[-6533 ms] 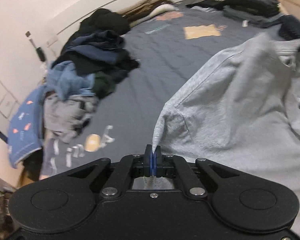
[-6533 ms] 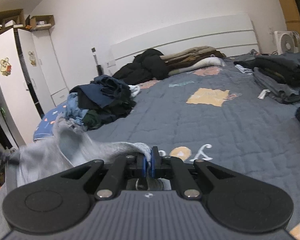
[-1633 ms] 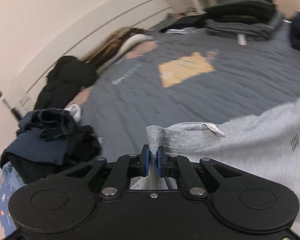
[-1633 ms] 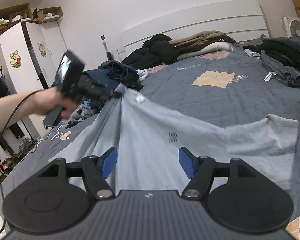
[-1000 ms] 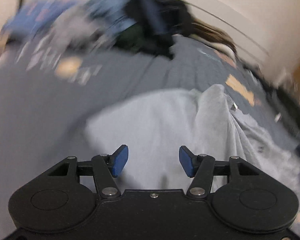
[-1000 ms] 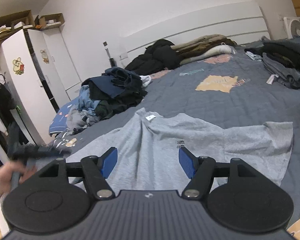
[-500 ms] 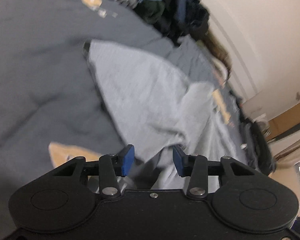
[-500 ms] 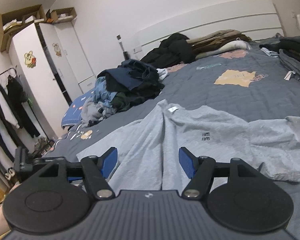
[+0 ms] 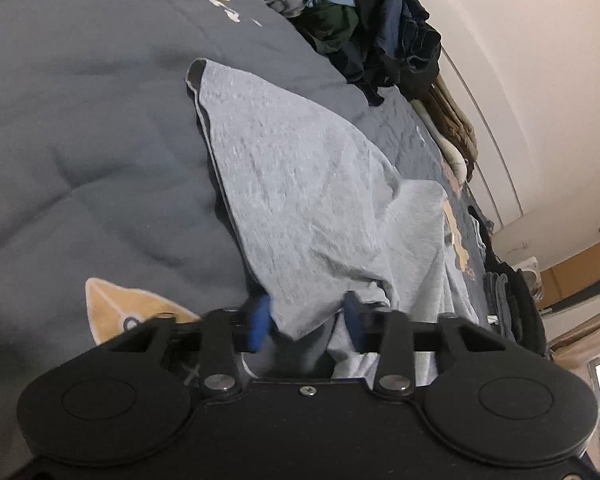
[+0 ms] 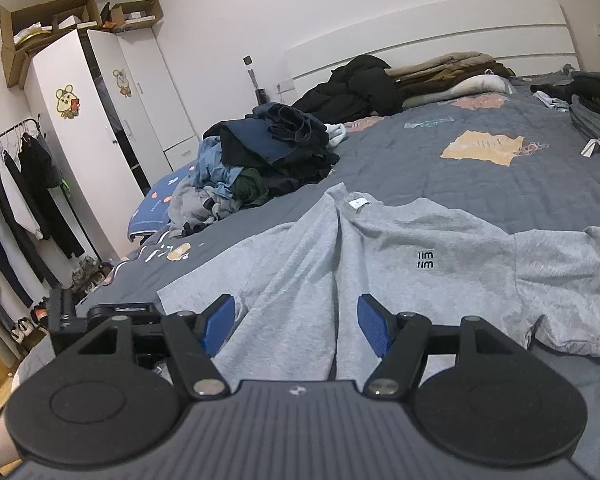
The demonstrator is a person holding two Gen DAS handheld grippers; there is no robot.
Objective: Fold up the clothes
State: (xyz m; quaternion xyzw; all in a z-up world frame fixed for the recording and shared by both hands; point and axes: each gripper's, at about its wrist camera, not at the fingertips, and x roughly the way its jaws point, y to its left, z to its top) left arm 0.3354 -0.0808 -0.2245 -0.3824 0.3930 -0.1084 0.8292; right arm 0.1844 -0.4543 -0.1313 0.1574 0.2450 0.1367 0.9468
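grey t-shirt spread on the bed, left jaws closing on its corner

grey t-shirt [image 10: 384,256] lies spread but rumpled on the dark grey quilt [image 10: 440,184] of the bed, its neck label toward the headboard [image 10: 420,52] and a small dark logo on the chest. one long fold runs down its middle. the left gripper [image 9: 306,316] sits low at a near corner of the shirt; its jaws are closing, with a bunched point of grey fabric between the blue pads [image 9: 260,322], which look to touch the cloth on both sides though not yet pinched tight. the right gripper [image 10: 298,320] hovers above the shirt's lower part with jaws standing wide, holding nothing. beyond the shirt a heap of unfolded clothes [image 10: 260,164] sits near the bed's side, well apart from a stack of dark garments [image 10: 596,112] at the far edge. a white wardrobe [image 10: 100,120] stands by the wall.
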